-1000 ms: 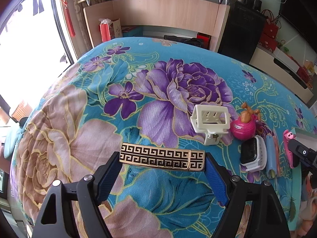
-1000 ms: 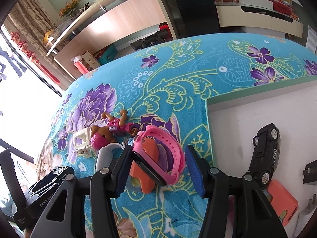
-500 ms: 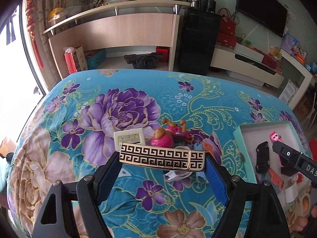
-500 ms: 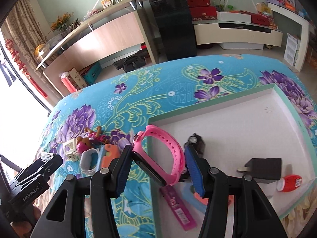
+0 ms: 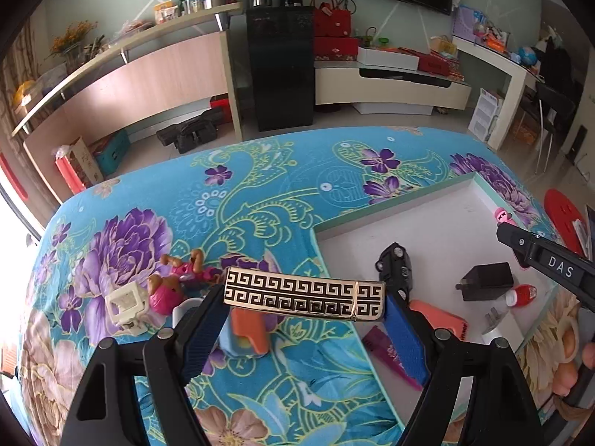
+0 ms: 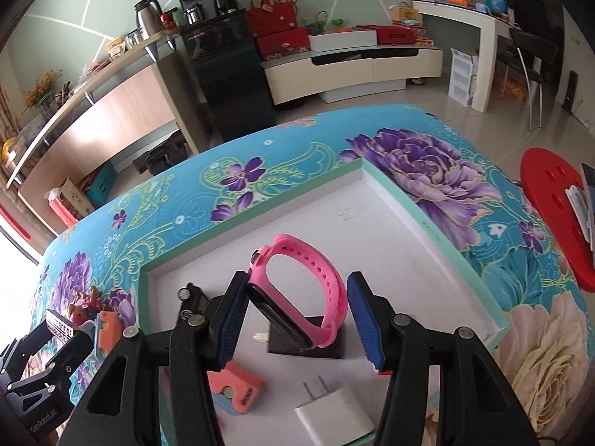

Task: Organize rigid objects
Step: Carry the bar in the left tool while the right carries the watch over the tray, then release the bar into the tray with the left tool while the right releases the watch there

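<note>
Both my hands have swung from the floral cloth (image 5: 260, 200) toward the white tray (image 6: 372, 200). My right claw (image 6: 297, 308) now hangs over it, gripping the pink watch band (image 6: 316, 282). My left claw (image 5: 305, 297), still short of the rim, clamps the gold patterned bar (image 5: 303, 293). Drop-offs come next, I judge.

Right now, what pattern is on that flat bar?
Bar: black Greek-key maze on gold, clearest in the left wrist view.

Both claws swung from the toy pile toward the tray (image 6: 427, 212), carrying pink watch (image 6: 308, 290) and gold bar (image 5: 303, 293)
</note>
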`<state>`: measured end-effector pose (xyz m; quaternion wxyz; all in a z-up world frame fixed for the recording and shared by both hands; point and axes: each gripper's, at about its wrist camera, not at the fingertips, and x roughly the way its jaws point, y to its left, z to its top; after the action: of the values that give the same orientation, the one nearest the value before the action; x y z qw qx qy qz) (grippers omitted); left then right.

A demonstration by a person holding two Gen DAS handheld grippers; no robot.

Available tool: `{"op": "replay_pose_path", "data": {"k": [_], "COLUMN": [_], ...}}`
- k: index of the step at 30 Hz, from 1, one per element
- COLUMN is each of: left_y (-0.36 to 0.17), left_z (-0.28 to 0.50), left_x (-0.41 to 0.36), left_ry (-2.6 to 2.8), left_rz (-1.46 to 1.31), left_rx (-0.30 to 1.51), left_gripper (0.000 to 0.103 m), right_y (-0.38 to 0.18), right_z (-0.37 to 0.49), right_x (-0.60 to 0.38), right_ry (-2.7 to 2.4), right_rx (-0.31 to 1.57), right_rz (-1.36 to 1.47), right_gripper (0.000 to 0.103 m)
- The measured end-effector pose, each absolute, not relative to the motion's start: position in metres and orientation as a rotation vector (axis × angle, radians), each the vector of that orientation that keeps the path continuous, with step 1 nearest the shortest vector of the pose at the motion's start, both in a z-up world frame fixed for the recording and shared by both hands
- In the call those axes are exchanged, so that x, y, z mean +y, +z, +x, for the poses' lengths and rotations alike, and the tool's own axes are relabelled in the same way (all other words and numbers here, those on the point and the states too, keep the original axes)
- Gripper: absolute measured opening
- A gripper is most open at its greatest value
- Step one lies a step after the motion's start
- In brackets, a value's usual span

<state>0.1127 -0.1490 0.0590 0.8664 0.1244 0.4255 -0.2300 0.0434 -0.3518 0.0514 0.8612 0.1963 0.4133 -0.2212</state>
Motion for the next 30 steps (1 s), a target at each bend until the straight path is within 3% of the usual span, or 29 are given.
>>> {"op": "replay_pose_path", "data": {"k": [12, 30], "left_y": [0.048, 0.020], "left_z": [0.101, 0.103], "left_x": [-0.242, -0.266], "left_ry": [-0.622, -0.597], "left_rz": [0.407, 0.439], "left_rx": [0.893, 0.965], "left_gripper": [0.084, 0.084], "right_y": [0.040, 0.024], "right_z": [0.019, 0.019], "right_x": [-0.393, -0.400], "right_ry": [-0.612, -0.609], "right_rx": [0.889, 0.951], "right_rz": [0.448, 0.473], "right_gripper": [0.056, 0.057]}}
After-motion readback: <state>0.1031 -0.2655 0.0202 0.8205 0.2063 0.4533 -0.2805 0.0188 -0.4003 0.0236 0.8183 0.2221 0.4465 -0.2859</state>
